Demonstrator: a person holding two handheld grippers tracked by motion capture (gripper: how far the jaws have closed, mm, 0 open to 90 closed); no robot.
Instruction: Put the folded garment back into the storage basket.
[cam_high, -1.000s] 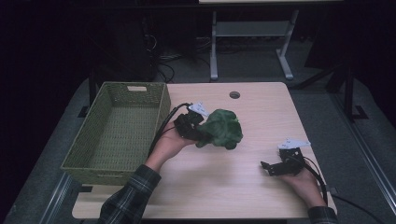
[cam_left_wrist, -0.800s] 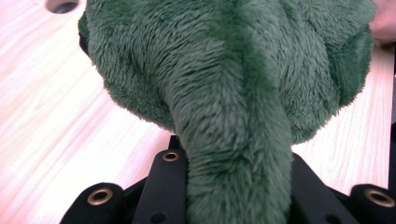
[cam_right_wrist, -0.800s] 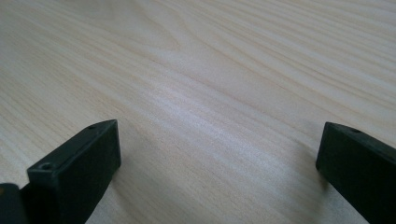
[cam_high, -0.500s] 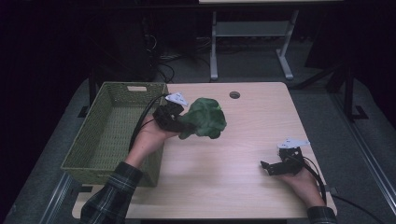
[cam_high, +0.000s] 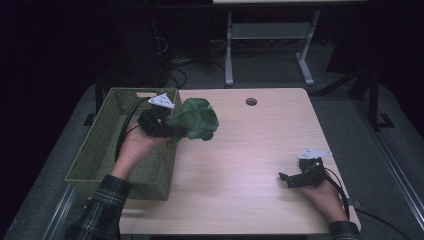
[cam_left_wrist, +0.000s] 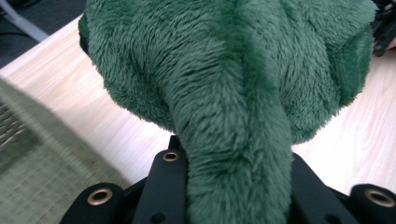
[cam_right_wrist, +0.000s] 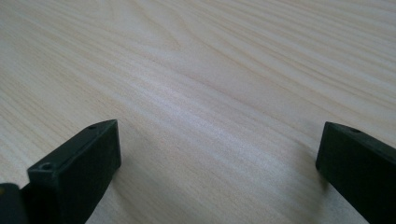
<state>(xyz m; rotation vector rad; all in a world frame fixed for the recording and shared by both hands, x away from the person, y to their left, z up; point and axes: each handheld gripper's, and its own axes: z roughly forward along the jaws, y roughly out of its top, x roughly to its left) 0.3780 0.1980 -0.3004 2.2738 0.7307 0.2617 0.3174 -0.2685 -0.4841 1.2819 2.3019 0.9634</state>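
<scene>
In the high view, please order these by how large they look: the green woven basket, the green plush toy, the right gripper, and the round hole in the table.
1. green woven basket
2. green plush toy, held above the table and so nearer the camera, yet plainly smaller than the basket
3. right gripper
4. round hole

A green plush toy (cam_left_wrist: 233, 93) is pinched between the left claw's (cam_left_wrist: 233, 186) black jaws, above the pale tabletop (cam_left_wrist: 93, 116) and a woven basket (cam_left_wrist: 37, 177).

Plush toy (cam_left_wrist: 224, 84): deep-pile green fleece, matt. Basket (cam_high: 100, 150) at nine o'clock: coarse woven fibre (olive). Surface (cam_right_wrist: 210, 70): smooth pale wood grain, faint sheen. Tongs (cam_right_wrist: 219, 158): matt black plastic.
</scene>
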